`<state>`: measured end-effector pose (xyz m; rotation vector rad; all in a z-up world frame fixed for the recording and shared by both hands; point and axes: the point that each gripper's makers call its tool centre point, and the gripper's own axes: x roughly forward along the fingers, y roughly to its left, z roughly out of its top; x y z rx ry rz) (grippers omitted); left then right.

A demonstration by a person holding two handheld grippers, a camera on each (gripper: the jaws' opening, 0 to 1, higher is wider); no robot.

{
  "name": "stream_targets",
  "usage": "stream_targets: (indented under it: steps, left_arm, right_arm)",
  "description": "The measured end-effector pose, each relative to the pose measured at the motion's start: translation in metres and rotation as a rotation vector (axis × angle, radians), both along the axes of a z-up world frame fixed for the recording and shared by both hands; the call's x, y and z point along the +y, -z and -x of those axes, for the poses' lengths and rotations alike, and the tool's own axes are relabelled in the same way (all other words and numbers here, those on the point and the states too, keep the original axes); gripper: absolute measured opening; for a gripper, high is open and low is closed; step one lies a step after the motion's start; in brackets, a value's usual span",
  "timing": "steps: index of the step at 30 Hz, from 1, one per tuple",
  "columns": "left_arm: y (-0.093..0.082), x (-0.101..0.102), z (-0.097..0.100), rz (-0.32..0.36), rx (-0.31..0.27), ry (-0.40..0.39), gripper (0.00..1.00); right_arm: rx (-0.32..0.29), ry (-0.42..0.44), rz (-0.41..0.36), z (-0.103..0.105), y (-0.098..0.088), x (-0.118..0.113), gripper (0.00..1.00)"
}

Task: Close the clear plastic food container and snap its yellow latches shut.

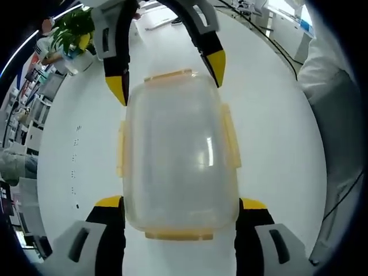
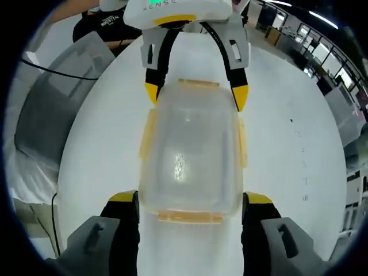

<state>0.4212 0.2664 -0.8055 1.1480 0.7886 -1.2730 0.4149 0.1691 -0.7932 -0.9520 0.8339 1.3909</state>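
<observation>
Sitting flat on the white counter [image 1: 276, 144], the clear plastic food container [image 1: 179, 152] already has its lid [image 2: 190, 146] on top, so the closing part looks done. What remains, as far as I can judge, is the latching: the yellow latches [image 1: 229, 135] run along all four edges, and the one at the 12 o'clock end in the left gripper view seems to stick out a little, but I cannot tell which are snapped down. The left gripper [image 1: 179, 208] has its jaws spread wide, straddling the container's near end without clearly pressing it. The right gripper [image 2: 190, 202] faces it from the opposite end, jaws just as wide on either side of the box. A potted plant [image 1: 75, 31] stands at 10 o'clock, well apart.
</observation>
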Motion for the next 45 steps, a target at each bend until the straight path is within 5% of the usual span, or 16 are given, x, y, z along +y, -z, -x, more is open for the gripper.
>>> stream_targets:
  steps: [23,28,35,45]
  left_arm:
    - [-0.002,-0.002,-0.009,-0.008,-0.049,0.051,0.74]
    - [-0.007,-0.005,-0.004,0.042,-0.001,-0.037,0.83]
    - [-0.015,-0.001,-0.002,0.048,-0.031,-0.045,0.87]
    - [-0.027,0.0,0.023,0.148,-0.028,-0.138,0.97]
  right_arm:
    - [-0.001,0.037,0.003,-0.004,-0.001,-0.006,0.69]
    - [0.001,0.069,-0.007,-0.003,-0.007,-0.009,0.74]
    - [-0.009,0.104,-0.007,0.0,-0.014,-0.014,0.76]
    - [-0.034,0.229,-0.077,0.012,-0.027,-0.013,0.83]
